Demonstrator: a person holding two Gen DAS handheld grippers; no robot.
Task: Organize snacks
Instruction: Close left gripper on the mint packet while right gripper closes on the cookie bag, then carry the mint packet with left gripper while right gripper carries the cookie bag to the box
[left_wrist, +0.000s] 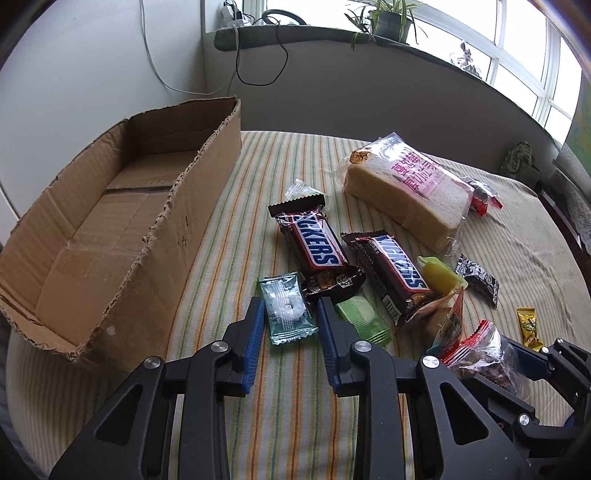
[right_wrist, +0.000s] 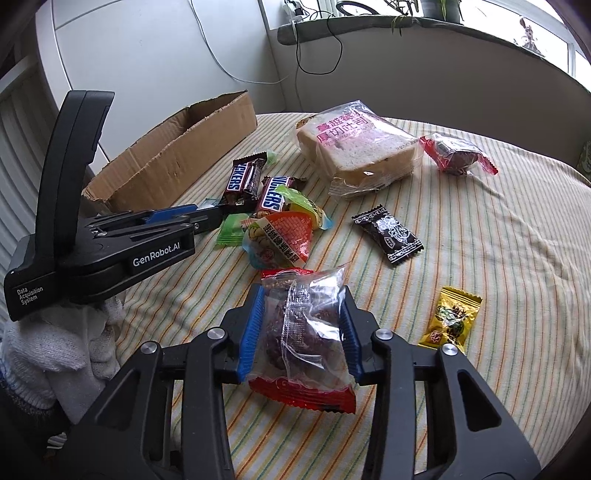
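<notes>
The right tool (right_wrist: 301, 332) pinches a crinkly red-edged snack packet (right_wrist: 303, 339) at its middle, well right of the cardboard box (left_wrist: 122, 236); light, slippery film. The left tool (left_wrist: 291, 332), spread, straddles a teal candy packet (left_wrist: 288, 314)

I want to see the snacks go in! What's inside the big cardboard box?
Nothing yet: the cardboard box shows only its bare brown floor. Its near wall hides the closest strip, so that bit can't be checked.
</notes>
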